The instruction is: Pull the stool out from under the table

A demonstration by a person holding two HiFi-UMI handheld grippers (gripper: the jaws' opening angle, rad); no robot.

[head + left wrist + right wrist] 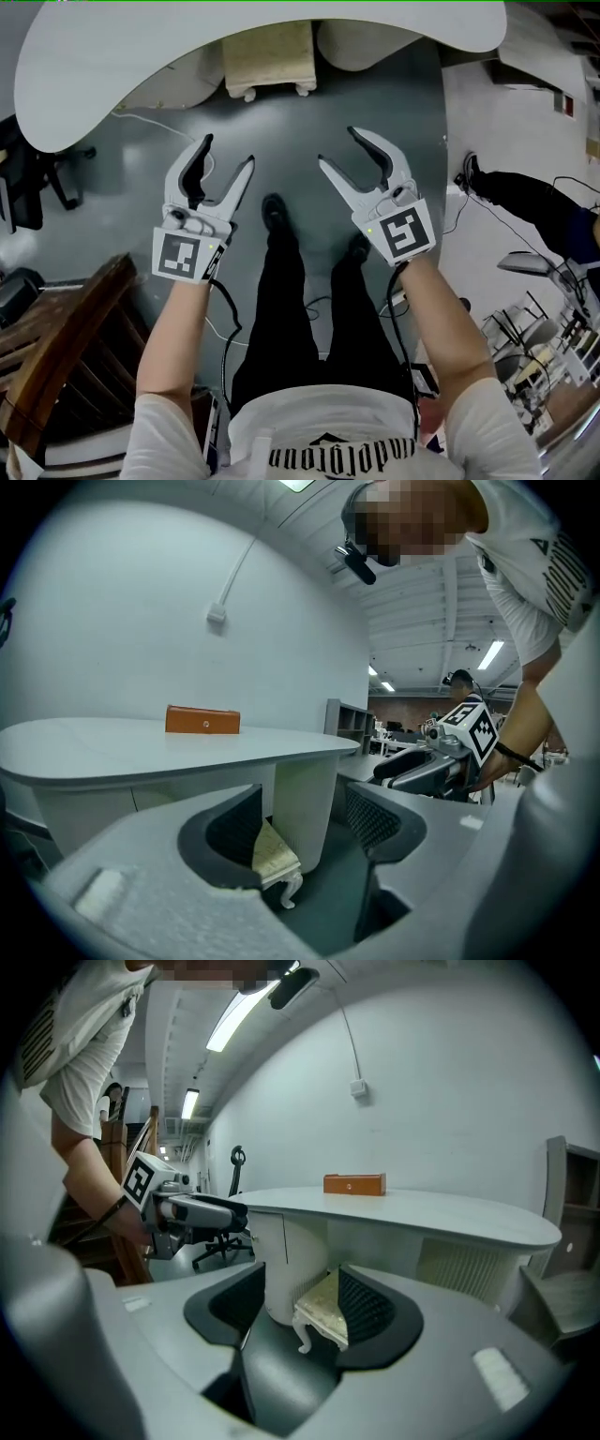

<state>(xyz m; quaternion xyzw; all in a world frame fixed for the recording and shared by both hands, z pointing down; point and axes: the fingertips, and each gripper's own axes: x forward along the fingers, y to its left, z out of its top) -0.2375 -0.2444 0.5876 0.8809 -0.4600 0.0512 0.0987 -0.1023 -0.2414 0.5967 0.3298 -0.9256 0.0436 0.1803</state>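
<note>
A cream cushioned stool (267, 56) with white carved legs stands tucked under the white table (112, 66), only its near part showing. Both grippers hang in the air short of it, above the grey floor. My left gripper (230, 152) is open with nothing between its jaws, and so is my right gripper (337, 147). In the left gripper view the stool (274, 855) shows past the open left gripper (305, 822). In the right gripper view the stool (323, 1316) sits beyond the open right gripper (300, 1307). Neither gripper touches the stool.
An orange-brown box (202, 720) lies on the tabletop. A dark wooden piece of furniture (56, 347) stands at the near left and a black office chair (56, 178) beside the table. Another person's leg (525, 192) and cables lie at the right. My own feet (272, 211) stand between the grippers.
</note>
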